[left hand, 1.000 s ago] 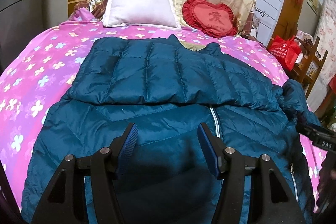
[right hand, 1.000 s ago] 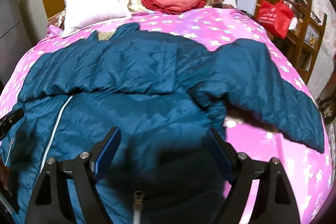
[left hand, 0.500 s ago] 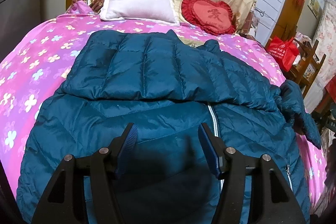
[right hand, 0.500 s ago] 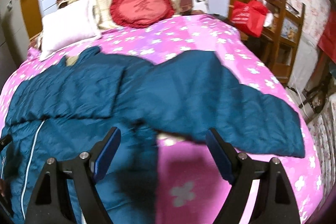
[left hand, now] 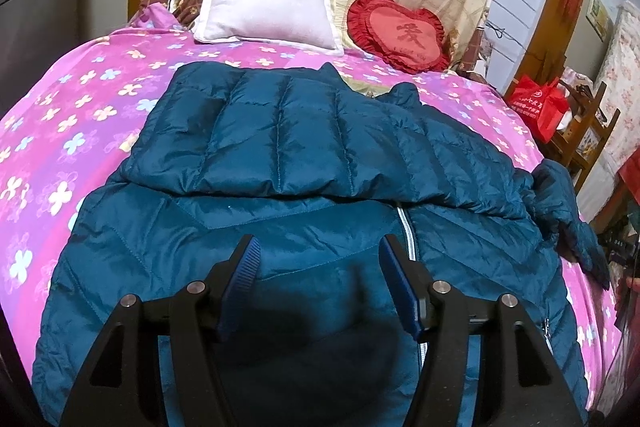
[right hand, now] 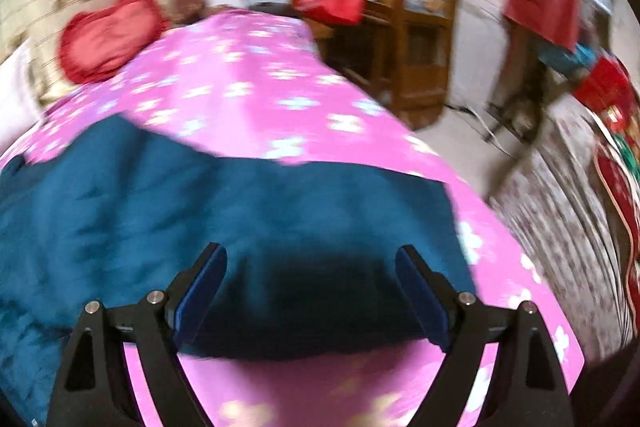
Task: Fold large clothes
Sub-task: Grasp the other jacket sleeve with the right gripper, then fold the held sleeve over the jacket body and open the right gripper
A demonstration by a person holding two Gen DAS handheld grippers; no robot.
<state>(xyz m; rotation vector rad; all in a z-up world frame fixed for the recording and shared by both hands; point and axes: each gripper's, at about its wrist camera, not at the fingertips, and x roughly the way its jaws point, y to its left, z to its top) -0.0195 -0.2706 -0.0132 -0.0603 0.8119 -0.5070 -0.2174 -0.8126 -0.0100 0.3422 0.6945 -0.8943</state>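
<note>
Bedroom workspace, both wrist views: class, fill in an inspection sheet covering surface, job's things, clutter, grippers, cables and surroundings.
Surface: bed with pink flowered cover.
Job's things: teal padded jacket lying on the bed, one sleeve folded across its chest, the other sleeve spread out sideways.
Clutter: white pillow, red heart cushion.
Grippers: left gripper open above the jacket; right gripper open above the spread sleeve, nothing held.
Cables: nothing seen on the bed.
Surroundings: red bag, wooden shelf.

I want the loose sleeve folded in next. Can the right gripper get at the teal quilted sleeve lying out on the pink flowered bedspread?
Probably yes. The right gripper hangs open over the teal quilted sleeve, nothing lies between them, and its cuff end rests flat on the pink flowered bedspread.
</note>
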